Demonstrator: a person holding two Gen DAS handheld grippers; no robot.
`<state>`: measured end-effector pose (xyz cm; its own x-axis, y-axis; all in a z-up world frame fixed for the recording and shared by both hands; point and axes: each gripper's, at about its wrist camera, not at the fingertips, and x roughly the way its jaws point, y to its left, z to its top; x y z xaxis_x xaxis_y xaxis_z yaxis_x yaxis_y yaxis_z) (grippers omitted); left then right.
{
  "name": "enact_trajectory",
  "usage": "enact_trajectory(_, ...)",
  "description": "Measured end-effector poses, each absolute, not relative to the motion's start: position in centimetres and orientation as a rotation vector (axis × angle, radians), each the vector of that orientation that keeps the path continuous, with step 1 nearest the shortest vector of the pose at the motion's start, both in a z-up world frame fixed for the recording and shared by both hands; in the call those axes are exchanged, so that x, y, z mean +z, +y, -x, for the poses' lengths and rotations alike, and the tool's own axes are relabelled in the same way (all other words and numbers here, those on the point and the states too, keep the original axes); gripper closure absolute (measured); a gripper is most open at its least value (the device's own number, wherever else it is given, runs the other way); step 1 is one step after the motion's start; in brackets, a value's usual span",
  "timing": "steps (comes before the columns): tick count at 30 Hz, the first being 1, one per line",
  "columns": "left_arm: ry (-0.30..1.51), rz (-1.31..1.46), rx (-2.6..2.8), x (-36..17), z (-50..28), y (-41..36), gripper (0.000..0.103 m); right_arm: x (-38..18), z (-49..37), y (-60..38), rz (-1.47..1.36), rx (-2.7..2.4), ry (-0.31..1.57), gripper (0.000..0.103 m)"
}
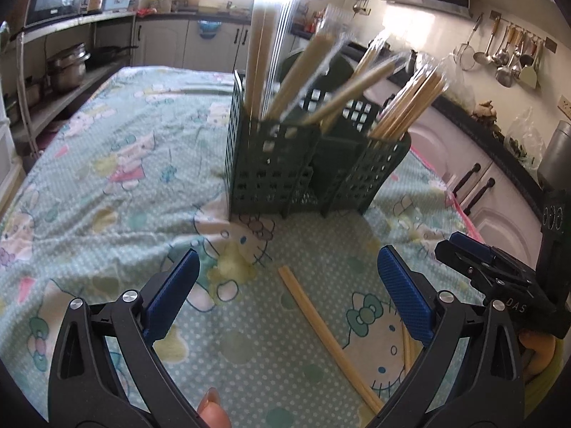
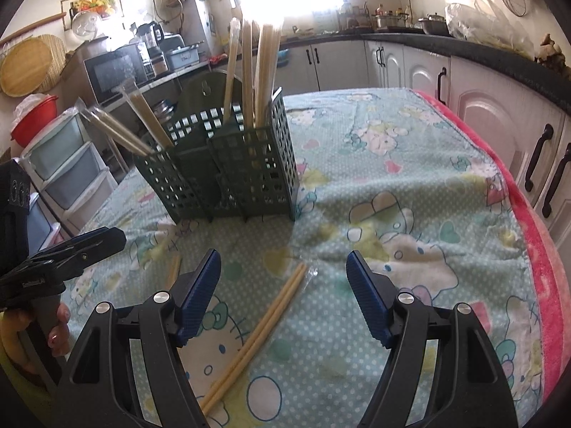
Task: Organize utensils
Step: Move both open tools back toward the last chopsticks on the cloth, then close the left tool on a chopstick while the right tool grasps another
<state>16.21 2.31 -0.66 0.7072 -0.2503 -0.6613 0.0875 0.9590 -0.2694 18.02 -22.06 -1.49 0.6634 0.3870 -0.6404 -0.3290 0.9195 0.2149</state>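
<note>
A dark green lattice utensil holder (image 1: pixel 307 164) stands on the cloth-covered table, holding several wrapped chopstick pairs (image 1: pixel 407 103); it also shows in the right wrist view (image 2: pixel 228 167). A loose pair of chopsticks (image 1: pixel 321 331) lies on the cloth between my left gripper's open fingers; it shows in the right wrist view (image 2: pixel 257 335) too. Another chopstick pair (image 2: pixel 173 271) lies further left. My left gripper (image 1: pixel 287 278) is open and empty. My right gripper (image 2: pixel 283 274) is open and empty above the loose pair.
The table carries a pale green cartoon-print cloth (image 2: pixel 410 185) with a pink edge (image 2: pixel 535 249). White cabinets (image 2: pixel 499 114) run along the right. Shelves with pots (image 1: pixel 67 67) stand left. Hanging ladles (image 1: pixel 506 57) are on the wall.
</note>
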Motion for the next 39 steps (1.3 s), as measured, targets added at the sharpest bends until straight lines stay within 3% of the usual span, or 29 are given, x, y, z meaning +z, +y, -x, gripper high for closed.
enact_trajectory(6, 0.815, 0.246, -0.205, -2.3, -16.7, 2.2, 0.011, -2.6, -18.5, -21.8, -0.075, 0.407, 0.789, 0.033)
enact_trajectory(16, 0.892, 0.249, -0.243, -4.7, -17.4, 0.8, 0.039, -4.6, -20.8, -20.9, -0.075, 0.411, 0.88, 0.039)
enact_trajectory(26, 0.939, 0.201, -0.225, -6.0, -19.0, -0.9, 0.046, -6.3, -22.6, -19.6, -0.019, 0.375, 0.923, 0.046)
enact_trajectory(28, 0.94, 0.163, -0.2, -6.1, -19.5, -1.3, 0.053, -6.4, -22.6, -19.5, -0.008, 0.369, 0.917, 0.049)
enact_trajectory(33, 0.937, 0.109, -0.145, -6.3, -20.9, -1.9, 0.069, -6.5, -22.8, -20.4, -0.024, 0.346, 0.908, 0.071)
enact_trajectory(39, 0.93, 0.172, -0.13, -6.4, -21.6, -0.5, 0.09, -6.4, -22.9, -21.3, -0.071, 0.35, 0.898, 0.09)
